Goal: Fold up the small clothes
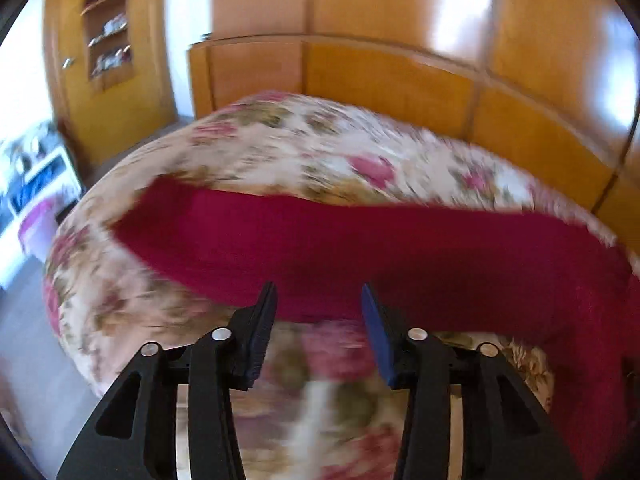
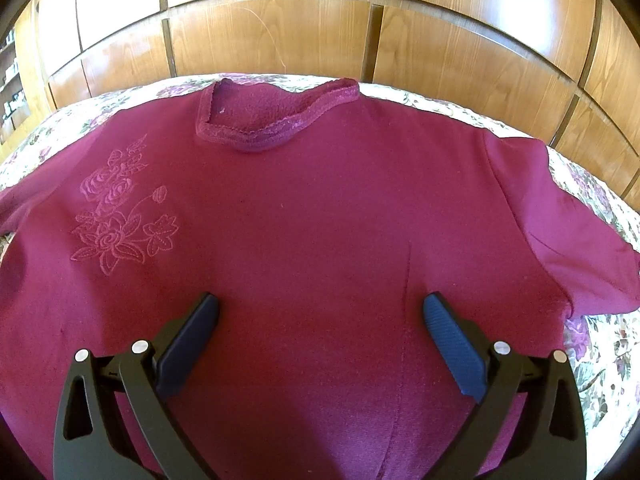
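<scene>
A dark red sweater (image 2: 312,216) lies flat, front up, on a floral bedspread (image 2: 600,356). Its neckline (image 2: 276,120) is at the far side and an embroidered flower (image 2: 120,220) is on the left chest. My right gripper (image 2: 320,308) is open and empty, low over the sweater's lower middle. In the blurred left wrist view a sleeve of the sweater (image 1: 360,248) stretches across the bedspread (image 1: 304,148). My left gripper (image 1: 319,296) is open and empty, at the sleeve's near edge.
Wooden wardrobe panels (image 2: 280,36) rise right behind the bed. In the left wrist view a wooden shelf unit (image 1: 108,28) stands at the far left, with floor (image 1: 28,360) beside the bed's left edge.
</scene>
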### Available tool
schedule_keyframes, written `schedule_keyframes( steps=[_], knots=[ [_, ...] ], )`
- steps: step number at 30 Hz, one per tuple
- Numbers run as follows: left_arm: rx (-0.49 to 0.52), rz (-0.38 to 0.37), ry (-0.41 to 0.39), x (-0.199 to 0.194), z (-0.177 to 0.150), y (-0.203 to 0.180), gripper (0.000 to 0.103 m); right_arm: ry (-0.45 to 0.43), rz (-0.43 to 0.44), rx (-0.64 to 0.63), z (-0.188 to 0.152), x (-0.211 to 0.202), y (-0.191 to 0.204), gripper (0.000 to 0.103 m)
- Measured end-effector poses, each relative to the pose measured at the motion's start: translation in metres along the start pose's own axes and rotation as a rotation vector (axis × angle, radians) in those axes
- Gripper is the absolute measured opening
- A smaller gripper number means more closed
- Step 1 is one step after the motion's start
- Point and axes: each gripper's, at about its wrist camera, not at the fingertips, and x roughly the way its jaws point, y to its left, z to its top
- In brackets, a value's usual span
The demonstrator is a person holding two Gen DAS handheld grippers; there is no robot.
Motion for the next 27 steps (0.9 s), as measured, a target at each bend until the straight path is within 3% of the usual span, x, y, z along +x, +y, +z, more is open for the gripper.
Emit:
schedule_keyframes(
  steps=[2, 4, 6, 10, 18, 24, 27],
  knots=[
    [-0.007, 0.073, 0.089, 0.029, 0.0, -0.013, 0.047, 0.0, 0.001, 0.0, 0.0, 0.0, 0.0, 0.101],
    [-0.026, 0.134, 0.092, 0.041, 0.0, -0.013, 0.055, -0.001, 0.009, 0.007, -0.001, 0.0, -0.001, 0.101],
    [-0.017, 0.187, 0.089, 0.037, 0.0, -0.019, 0.055, -0.001, 0.015, 0.011, 0.0, 0.001, -0.003, 0.101],
    [-0.097, 0.101, 0.073, 0.004, -0.006, -0.015, 0.055, -0.003, 0.021, 0.014, 0.0, 0.001, -0.004, 0.101],
    [-0.085, -0.011, -0.046, -0.081, -0.034, -0.039, 0.055, -0.003, 0.023, 0.016, -0.001, 0.0, -0.004, 0.101],
    [-0.046, -0.089, -0.042, -0.111, -0.06, -0.06, 0.056, 0.023, 0.042, 0.027, 0.001, -0.004, -0.006, 0.101],
    [-0.036, -0.121, -0.024, -0.12, -0.075, -0.068, 0.062, 0.06, 0.059, -0.007, 0.001, -0.009, -0.005, 0.101]
  ],
)
